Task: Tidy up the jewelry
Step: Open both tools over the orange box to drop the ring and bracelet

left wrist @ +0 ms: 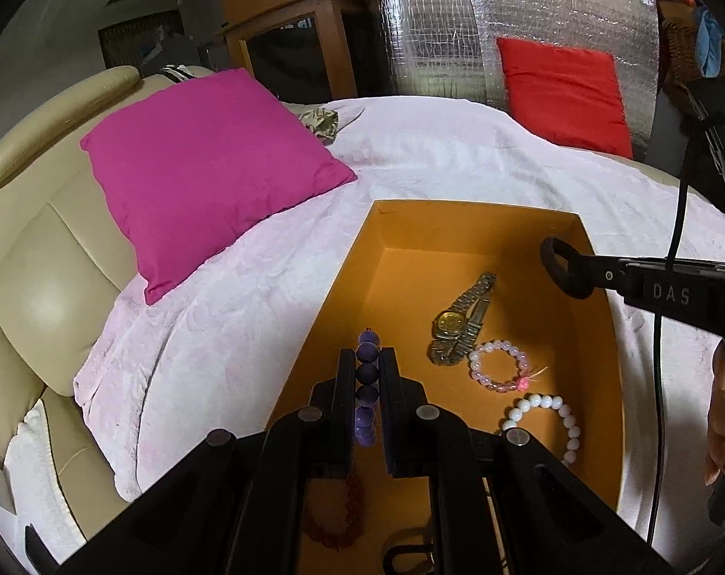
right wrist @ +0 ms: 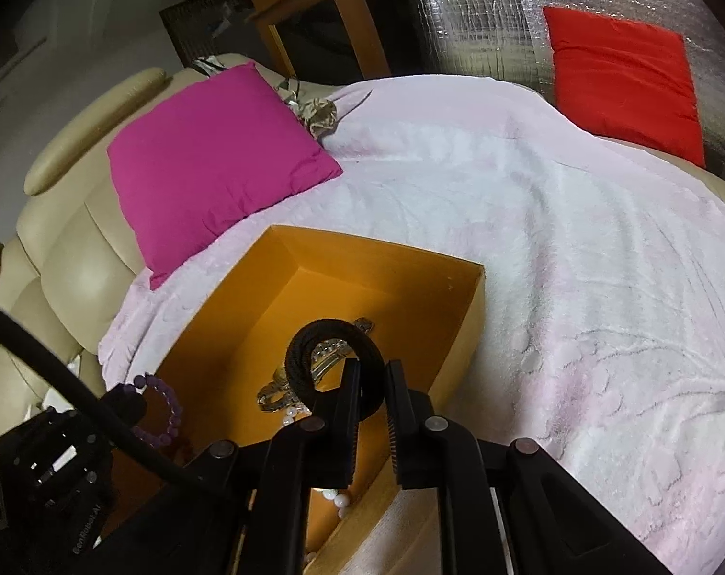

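Over the orange box (left wrist: 597, 335) on the pale pink blanket (left wrist: 247, 316), the left gripper (left wrist: 367, 373) pinches a purple bead bracelet (left wrist: 366, 385). At its two o'clock the right gripper (right wrist: 372, 383) clamps a black hair tie (right wrist: 324, 354). On the box floor lie a gold watch (left wrist: 451, 323) and, at its five o'clock, a pink bead bracelet (left wrist: 499, 366).

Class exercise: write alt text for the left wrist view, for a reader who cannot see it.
The left tongs grip a purple bead bracelet over an open orange box on a pink blanket. Inside lie a gold watch, a pink bracelet, a white bracelet and a red one; the right tongs hold a black ring above.
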`<state>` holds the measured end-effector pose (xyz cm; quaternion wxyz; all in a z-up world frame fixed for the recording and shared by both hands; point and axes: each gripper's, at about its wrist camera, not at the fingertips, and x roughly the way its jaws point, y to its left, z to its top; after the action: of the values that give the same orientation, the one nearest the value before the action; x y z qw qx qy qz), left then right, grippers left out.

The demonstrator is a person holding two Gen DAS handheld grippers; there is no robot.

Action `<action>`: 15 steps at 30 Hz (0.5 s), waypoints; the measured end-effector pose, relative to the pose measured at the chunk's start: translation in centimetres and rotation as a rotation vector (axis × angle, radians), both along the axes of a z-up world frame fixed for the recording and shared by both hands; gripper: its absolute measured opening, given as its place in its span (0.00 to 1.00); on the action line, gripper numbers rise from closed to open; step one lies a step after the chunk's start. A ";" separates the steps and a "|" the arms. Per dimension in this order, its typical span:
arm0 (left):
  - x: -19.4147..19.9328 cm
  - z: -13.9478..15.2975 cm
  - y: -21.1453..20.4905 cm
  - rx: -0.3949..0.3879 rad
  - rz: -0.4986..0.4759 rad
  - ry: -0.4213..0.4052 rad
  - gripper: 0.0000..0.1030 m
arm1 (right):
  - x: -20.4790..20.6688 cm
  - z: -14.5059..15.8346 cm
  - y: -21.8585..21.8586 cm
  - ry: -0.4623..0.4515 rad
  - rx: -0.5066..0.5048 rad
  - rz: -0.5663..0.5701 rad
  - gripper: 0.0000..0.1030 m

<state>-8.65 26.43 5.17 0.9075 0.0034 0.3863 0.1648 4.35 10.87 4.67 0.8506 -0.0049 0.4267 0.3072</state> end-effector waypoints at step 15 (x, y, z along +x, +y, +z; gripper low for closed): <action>0.6 -0.5 0.0 0.008 -0.004 0.012 0.10 | 0.9 -0.7 0.3 -0.025 -0.044 -0.044 0.13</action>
<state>-8.00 26.43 4.69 0.9056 0.0088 0.3909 0.1644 5.20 11.20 3.97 0.8620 -0.0182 0.4229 0.2788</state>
